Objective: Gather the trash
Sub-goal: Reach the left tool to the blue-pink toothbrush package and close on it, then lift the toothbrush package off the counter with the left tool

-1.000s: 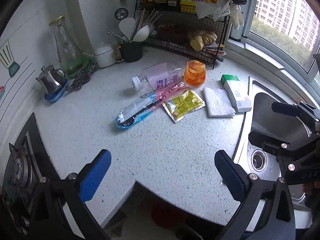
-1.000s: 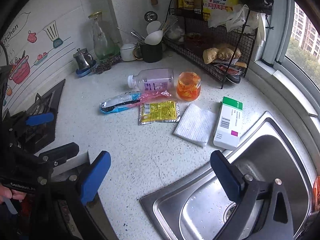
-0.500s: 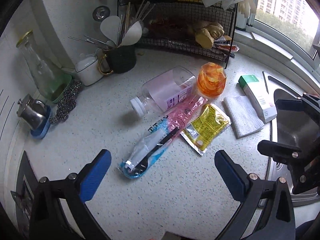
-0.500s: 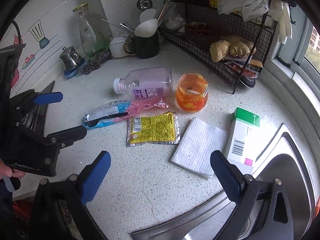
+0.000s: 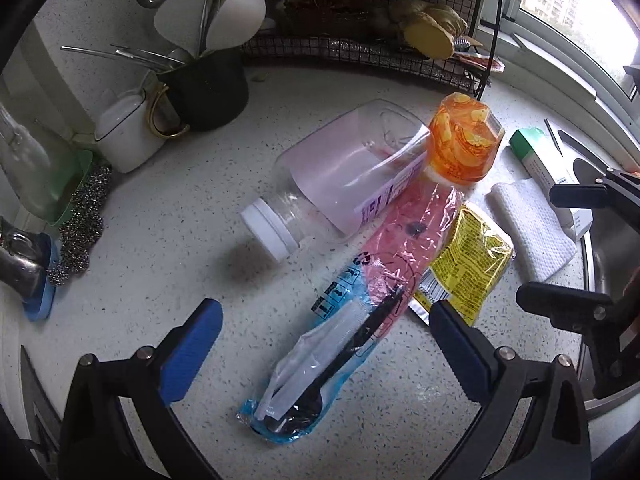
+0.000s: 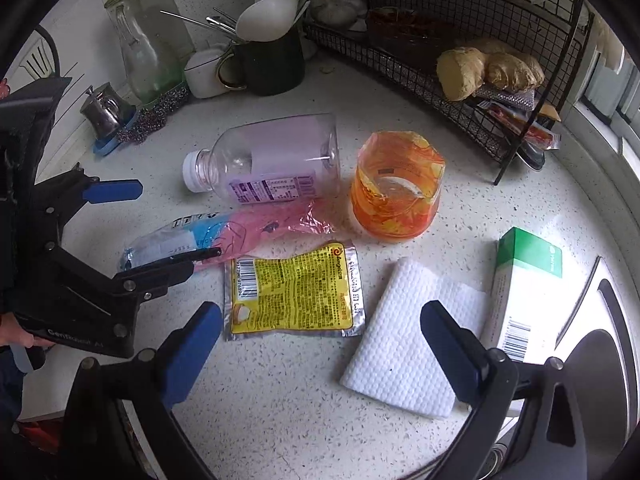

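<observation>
Trash lies on the speckled counter: a blue-pink plastic wrapper (image 5: pixel 348 320) holding a black spoon, a clear bottle (image 5: pixel 344 176) on its side, an orange cup (image 5: pixel 462 144), a yellow sachet (image 5: pixel 468 260), a white paper towel (image 5: pixel 532 232) and a green-white box (image 5: pixel 548 160). My left gripper (image 5: pixel 324 340) is open just over the wrapper's near half. My right gripper (image 6: pixel 322 340) is open, hovering above the sachet (image 6: pixel 296 288) and the towel (image 6: pixel 416 336). In the right wrist view the left gripper (image 6: pixel 140 232) straddles the wrapper (image 6: pixel 224 236). Neither holds anything.
A wire rack (image 6: pixel 460 20) with ginger stands at the back right. A dark mug (image 6: pixel 272 64) of utensils, a white pot (image 5: pixel 128 132), a glass carafe (image 6: pixel 140 48) and scourers (image 5: pixel 80 224) line the back wall. The sink (image 6: pixel 592 344) lies at the right.
Both grippers have moved forward and down toward the trash, so the items look larger. The stove and counter edge have left the views. Both stayed open.
</observation>
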Tool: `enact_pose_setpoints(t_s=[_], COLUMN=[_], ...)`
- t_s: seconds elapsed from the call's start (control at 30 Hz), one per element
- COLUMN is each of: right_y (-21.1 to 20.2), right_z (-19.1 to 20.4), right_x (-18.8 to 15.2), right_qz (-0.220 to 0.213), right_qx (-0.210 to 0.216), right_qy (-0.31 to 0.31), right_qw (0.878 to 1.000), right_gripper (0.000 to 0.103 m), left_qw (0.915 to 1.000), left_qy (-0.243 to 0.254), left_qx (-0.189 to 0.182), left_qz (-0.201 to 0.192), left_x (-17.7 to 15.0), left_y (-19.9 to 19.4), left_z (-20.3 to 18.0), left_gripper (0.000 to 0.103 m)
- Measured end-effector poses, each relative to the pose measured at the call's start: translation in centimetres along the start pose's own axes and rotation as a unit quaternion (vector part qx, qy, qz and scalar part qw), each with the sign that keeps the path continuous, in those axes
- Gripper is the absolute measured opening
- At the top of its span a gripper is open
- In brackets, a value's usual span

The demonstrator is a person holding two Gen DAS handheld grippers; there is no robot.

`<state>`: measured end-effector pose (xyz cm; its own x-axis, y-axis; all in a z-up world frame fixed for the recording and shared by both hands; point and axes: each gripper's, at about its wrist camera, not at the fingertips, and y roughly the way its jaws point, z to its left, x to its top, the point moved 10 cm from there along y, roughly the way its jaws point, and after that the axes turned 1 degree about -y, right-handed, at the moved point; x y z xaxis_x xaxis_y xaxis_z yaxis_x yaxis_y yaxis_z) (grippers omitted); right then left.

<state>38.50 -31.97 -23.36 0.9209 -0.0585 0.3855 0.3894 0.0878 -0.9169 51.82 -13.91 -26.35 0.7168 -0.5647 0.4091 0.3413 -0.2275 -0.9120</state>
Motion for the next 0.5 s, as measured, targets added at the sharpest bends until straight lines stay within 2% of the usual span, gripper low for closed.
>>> enact_pose_setpoints(t_s=[0.2, 0.3, 0.5], right_y=[1.1, 1.4, 1.8], right_z=[-0.5, -0.7, -1.0], right_x=[0.3, 0.4, 0.3], right_qz=[0.009, 0.01, 0.015], right_qx=[-0.003, -0.006, -0.011], right_qy=[0.001, 0.003, 0.008], right_qw=[1.0, 1.0, 1.0], right_gripper=[0.1, 0.1, 0.1], left_qw=[0.9999, 0.9996, 0.999], left_qy=[0.011, 0.02, 0.018], left_qx=[-0.007, -0.01, -0.034], left_qz=[0.011, 0.016, 0.022], left_x=[0.1, -0.1, -0.9], left_y=[1.7, 2.3, 2.9], left_z=[-0.3, -0.4, -1.1], left_gripper=[0.092, 0.082, 0.054])
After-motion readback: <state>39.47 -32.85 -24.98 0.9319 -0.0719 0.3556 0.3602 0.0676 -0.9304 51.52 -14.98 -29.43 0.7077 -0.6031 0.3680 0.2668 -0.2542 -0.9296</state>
